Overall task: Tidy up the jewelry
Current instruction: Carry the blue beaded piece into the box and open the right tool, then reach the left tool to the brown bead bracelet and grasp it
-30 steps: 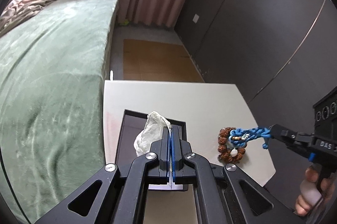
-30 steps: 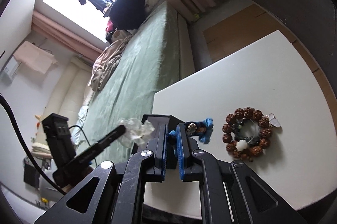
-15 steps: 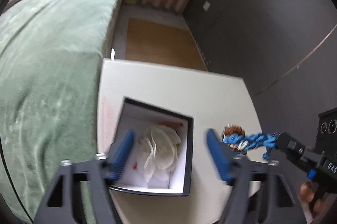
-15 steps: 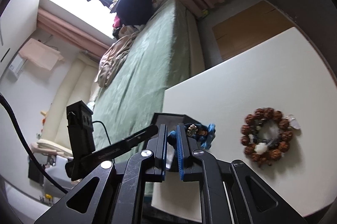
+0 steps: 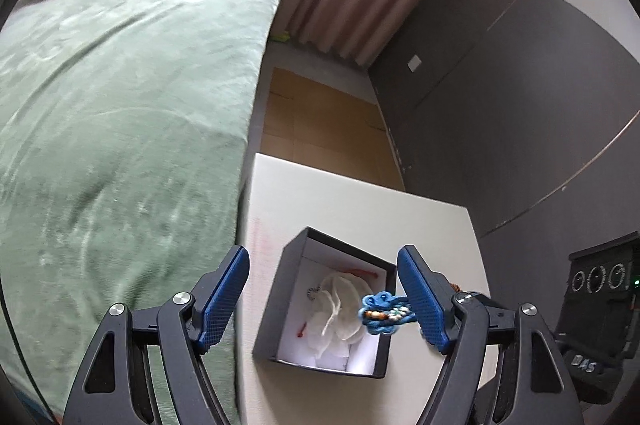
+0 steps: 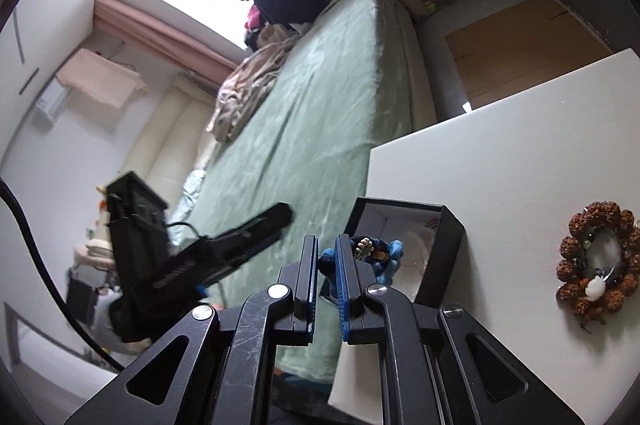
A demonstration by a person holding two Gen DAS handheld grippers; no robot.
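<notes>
The left tongs [image 5: 322, 295] are standing wide apart with nothing between the pads, having just been opening, and are hanging over the open black jewelry box [image 5: 282, 299] that is sitting on the white table [image 5: 360, 201]. The box is lying close to the table's left edge, just beside the green bed [image 5: 120, 105]; its white lining is holding a crumpled clear pouch [image 5: 338, 313]. The right tongs [image 6: 327, 261] are clamped on a blue knotted cord bracelet [image 6: 390, 253], which is hanging over the box's right wall. In the right wrist view a brown beaded bracelet [image 6: 598, 263] is lying flat on the table, well apart from the box, with bare tabletop between them and more open surface running toward the far edge. Beyond that edge the wooden floor [image 5: 320, 121] and a dark wardrobe [image 5: 500, 105] are showing.
</notes>
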